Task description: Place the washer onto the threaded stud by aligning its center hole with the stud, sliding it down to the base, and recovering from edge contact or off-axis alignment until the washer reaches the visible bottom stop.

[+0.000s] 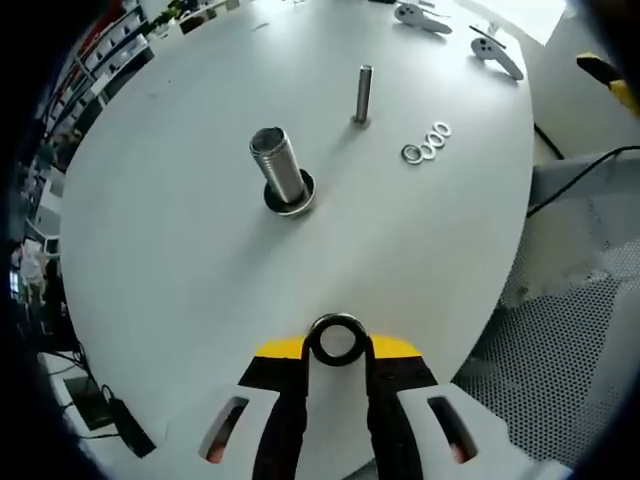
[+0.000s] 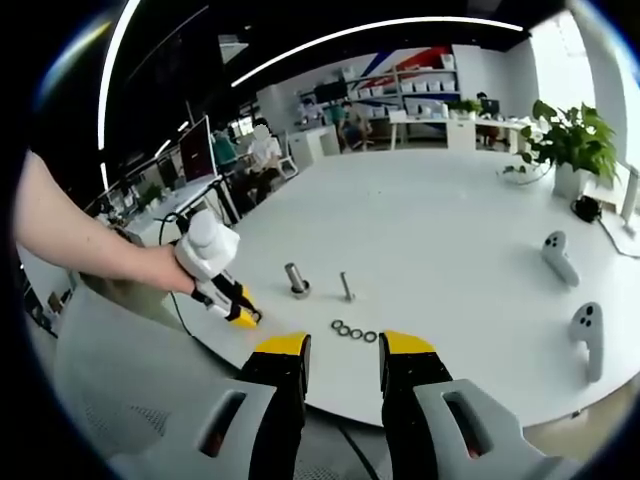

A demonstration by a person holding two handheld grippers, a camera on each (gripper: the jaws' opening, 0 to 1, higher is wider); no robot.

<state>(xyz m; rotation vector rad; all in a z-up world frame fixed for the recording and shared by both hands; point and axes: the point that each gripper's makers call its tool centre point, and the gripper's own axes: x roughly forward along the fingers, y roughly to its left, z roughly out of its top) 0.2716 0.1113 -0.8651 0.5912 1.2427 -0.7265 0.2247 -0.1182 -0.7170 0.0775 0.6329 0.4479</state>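
Note:
In the left gripper view my left gripper (image 1: 337, 347) is shut on a dark ring-shaped washer (image 1: 337, 322), held upright between its yellow-tipped jaws, near the table's front edge. Ahead stands a thick threaded stud (image 1: 279, 166) with a ring at its base (image 1: 296, 203). A thin stud (image 1: 362, 94) stands behind it to the right. In the right gripper view my right gripper (image 2: 345, 350) hangs open off the table's edge with nothing between its jaws. There a hand holds the left gripper (image 2: 226, 297) left of the thick stud (image 2: 297, 279) and the thin stud (image 2: 347, 287).
Three loose washers (image 1: 427, 142) lie in a row right of the thin stud, also the washers (image 2: 355, 332) just ahead of my right jaws. Two white controllers (image 2: 556, 256) (image 2: 587, 340) rest at the table's right. A potted plant (image 2: 570, 140) stands far right. Cables and perforated mesh (image 1: 560, 340) lie beyond the table edge.

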